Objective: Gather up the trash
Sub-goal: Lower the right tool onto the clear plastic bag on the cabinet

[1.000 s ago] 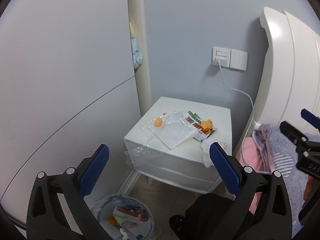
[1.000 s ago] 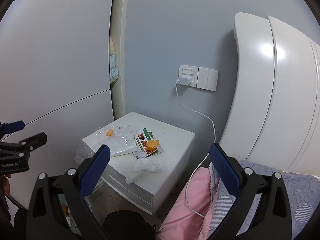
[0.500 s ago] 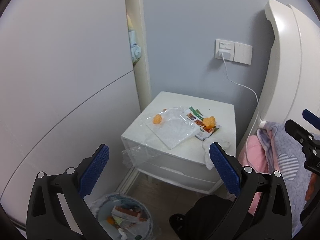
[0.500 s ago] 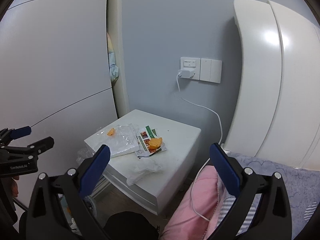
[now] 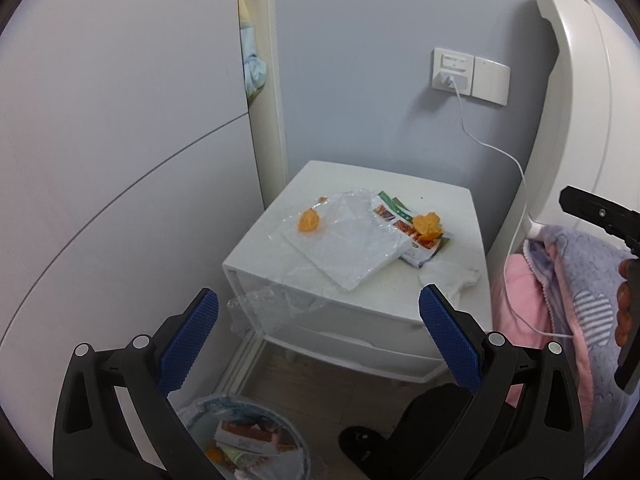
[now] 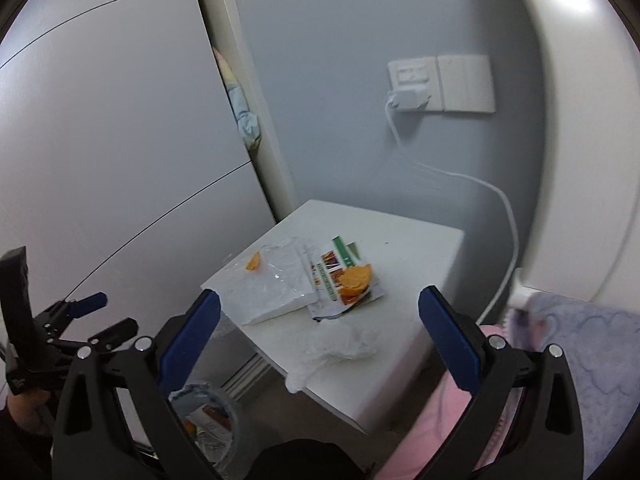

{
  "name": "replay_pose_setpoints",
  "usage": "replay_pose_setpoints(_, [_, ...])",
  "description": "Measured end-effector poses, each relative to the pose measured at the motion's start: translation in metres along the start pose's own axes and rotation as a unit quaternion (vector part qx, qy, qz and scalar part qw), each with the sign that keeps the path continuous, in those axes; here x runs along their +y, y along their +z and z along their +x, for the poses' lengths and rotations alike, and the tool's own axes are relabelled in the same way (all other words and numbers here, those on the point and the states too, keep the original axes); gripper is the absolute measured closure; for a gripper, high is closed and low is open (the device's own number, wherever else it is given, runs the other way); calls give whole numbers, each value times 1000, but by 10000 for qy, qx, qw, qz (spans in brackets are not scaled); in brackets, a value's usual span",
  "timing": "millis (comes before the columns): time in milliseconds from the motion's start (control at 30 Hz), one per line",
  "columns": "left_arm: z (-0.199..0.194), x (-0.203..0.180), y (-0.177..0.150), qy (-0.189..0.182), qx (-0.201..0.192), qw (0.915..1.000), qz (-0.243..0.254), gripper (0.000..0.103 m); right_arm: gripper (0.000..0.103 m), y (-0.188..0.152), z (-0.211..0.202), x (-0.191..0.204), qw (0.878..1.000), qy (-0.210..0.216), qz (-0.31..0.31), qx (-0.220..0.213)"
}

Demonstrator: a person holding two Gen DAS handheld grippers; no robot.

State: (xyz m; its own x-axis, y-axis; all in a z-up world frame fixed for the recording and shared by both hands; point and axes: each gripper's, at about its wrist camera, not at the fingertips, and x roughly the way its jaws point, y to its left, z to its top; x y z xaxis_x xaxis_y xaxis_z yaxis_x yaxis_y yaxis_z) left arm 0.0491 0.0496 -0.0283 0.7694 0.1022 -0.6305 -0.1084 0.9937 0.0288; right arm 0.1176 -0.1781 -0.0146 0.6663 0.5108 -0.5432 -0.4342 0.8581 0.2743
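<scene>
A white nightstand (image 5: 440, 208) (image 6: 404, 248) carries trash: a clear plastic bag (image 5: 344, 244) (image 6: 276, 284), a small orange peel (image 5: 309, 221) (image 6: 253, 262), a printed wrapper (image 5: 404, 224) (image 6: 332, 276) with a larger orange peel (image 5: 427, 225) (image 6: 354, 278) on it, and a crumpled white tissue (image 5: 448, 278) (image 6: 340, 344) at the front edge. My left gripper (image 5: 318, 322) (image 6: 80, 320) and right gripper (image 6: 320, 318) (image 5: 592, 212) are both open and empty, held short of the nightstand.
A lined trash bin (image 5: 244, 436) (image 6: 208, 412) with trash stands on the floor left of the nightstand. Wardrobe doors (image 5: 120, 140) close off the left. A bed with pink and lilac blankets (image 5: 580, 292) and a white headboard (image 5: 572, 100) lies right. A charger cable (image 5: 508, 184) hangs from the wall socket.
Both grippers have moved closer to the nightstand, and the right one has tilted down and left. Both stay open and empty.
</scene>
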Motion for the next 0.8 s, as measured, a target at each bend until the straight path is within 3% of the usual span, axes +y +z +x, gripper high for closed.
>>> replay_pose_setpoints(233, [32, 11, 11, -342, -62, 9994, -35, 5, 6, 17, 57, 10, 9982, 440, -285, 283])
replay_pose_setpoints(467, [78, 20, 8, -683, 178, 9975, 87, 5, 6, 23, 110, 16, 9933, 759, -617, 620])
replay_pose_setpoints(800, [142, 49, -1, -880, 649, 9939, -141, 5, 6, 17, 169, 35, 9866, 804, -928, 1079])
